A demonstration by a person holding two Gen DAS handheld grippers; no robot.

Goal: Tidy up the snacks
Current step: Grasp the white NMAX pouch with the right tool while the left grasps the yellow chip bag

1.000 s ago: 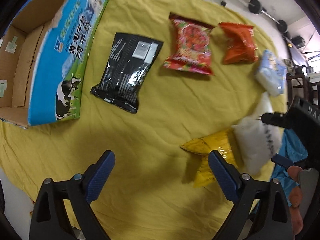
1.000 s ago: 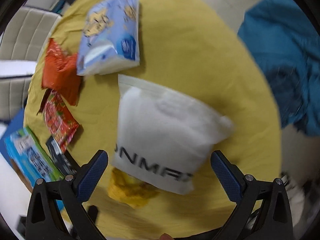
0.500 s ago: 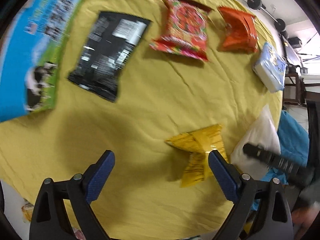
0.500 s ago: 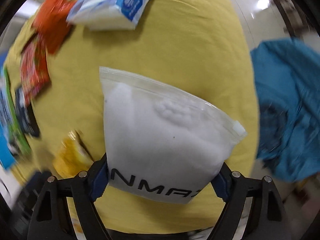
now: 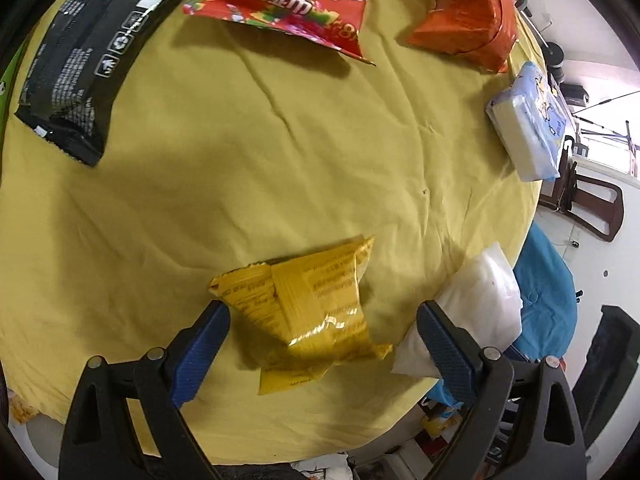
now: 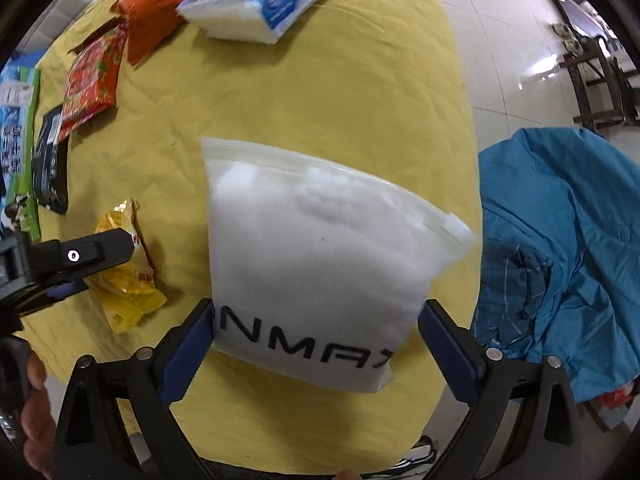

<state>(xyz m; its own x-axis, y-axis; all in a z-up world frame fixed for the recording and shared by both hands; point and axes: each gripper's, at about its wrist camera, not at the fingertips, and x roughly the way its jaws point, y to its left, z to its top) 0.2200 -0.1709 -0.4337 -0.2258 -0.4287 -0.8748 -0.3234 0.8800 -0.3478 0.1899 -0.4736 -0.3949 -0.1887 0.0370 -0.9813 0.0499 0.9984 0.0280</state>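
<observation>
A crumpled yellow snack packet (image 5: 308, 304) lies on the yellow cloth between the wide-spread jaws of my left gripper (image 5: 322, 328), which is open and not pinching it. The same yellow packet (image 6: 124, 276) shows in the right wrist view, partly under the left gripper's black finger. A white puffy zip bag (image 6: 320, 264) with black lettering lies between the jaws of my right gripper (image 6: 316, 332), open around its lower edge. The white bag (image 5: 476, 304) sits at the table's right edge in the left wrist view.
Farther back lie a black packet (image 5: 84, 60), a red printed pack (image 5: 292, 4), an orange pack (image 5: 468, 28) and a blue-white tissue pack (image 5: 528, 124). A blue milk carton box (image 6: 16, 128) stands far left. Blue fabric (image 6: 560, 248) lies beyond the round table's edge.
My left gripper has moved forward and down until its jaws straddle the yellow packet. My right gripper has closed in on the white bag's lower edge; both stay open.
</observation>
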